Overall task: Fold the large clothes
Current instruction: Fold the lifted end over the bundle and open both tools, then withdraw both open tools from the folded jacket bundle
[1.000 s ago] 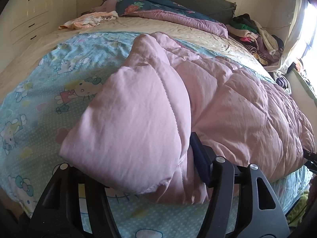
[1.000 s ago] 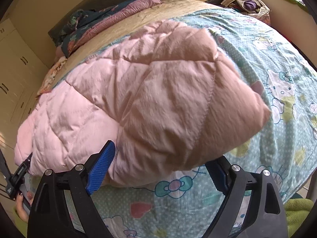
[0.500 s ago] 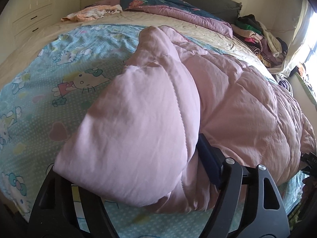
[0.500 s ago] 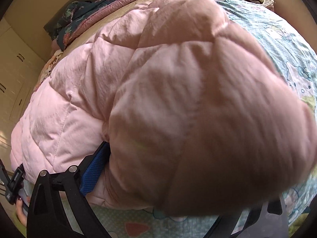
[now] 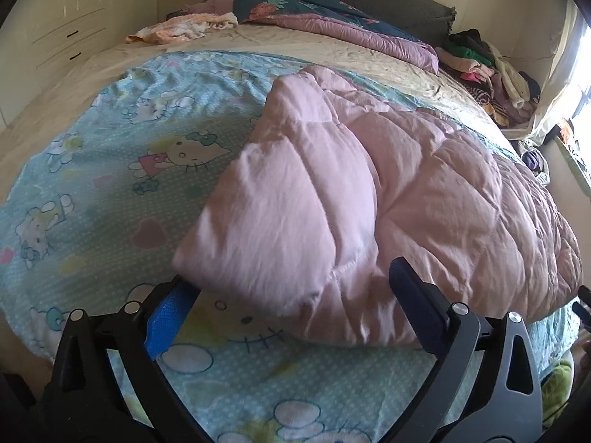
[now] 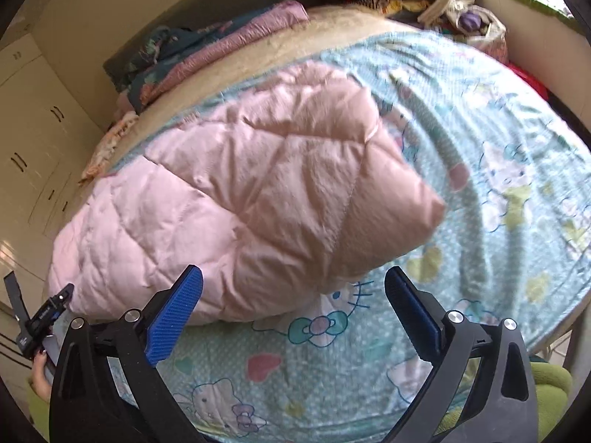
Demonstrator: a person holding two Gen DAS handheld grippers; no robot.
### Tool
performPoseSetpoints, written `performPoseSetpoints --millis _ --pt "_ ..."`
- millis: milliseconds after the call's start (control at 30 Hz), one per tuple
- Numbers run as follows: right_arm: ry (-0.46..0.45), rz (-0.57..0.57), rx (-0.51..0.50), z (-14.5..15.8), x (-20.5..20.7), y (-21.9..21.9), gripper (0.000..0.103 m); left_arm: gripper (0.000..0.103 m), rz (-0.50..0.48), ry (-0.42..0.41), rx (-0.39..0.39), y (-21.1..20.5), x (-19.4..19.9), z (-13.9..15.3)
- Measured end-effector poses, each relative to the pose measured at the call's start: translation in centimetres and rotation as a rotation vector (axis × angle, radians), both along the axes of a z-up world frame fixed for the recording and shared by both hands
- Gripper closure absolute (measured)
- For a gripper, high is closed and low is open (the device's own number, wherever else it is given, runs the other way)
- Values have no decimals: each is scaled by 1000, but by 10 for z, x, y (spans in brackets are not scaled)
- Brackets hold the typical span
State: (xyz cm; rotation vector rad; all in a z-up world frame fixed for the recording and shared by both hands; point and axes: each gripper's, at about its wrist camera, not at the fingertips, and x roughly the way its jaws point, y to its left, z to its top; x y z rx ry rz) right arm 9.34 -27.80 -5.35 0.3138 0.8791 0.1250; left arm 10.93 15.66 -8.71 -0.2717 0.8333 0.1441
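Note:
A pink quilted puffer coat (image 5: 406, 184) lies across a bed sheet (image 5: 110, 184) printed with cartoon cats. One end of the coat is folded over onto its body in each view. My left gripper (image 5: 290, 280) has its jaws opening wide. The folded pink corner rests loosely between its fingers, with no pad pressing on it. In the right wrist view the coat (image 6: 258, 192) bulges just beyond my right gripper (image 6: 293, 275). Its jaws are also opening, and only the coat's near edge and bare sheet (image 6: 498, 147) lie between them.
A floral quilt (image 5: 314, 7) and an orange-white garment (image 5: 184, 26) lie at the head of the bed. A heap of clothes (image 5: 487, 62) sits at the far right corner. White drawers (image 5: 74, 18) line the left wall. A hand (image 6: 38, 373) shows at the bed's edge.
Both grippers have opened and let go of the coat's folded ends, then drawn back toward the bed's near edge. The folds have settled onto the coat.

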Motion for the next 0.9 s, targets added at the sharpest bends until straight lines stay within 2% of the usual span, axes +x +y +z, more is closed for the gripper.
performPoseSetpoints --millis 433,900 --pt "-282 9 -89 69 -59 7 4 9 24 -111 31 -2 -44 46" --pt "-502 122 -184 111 -128 49 4 9 -18 -240 96 -33 -89 94"
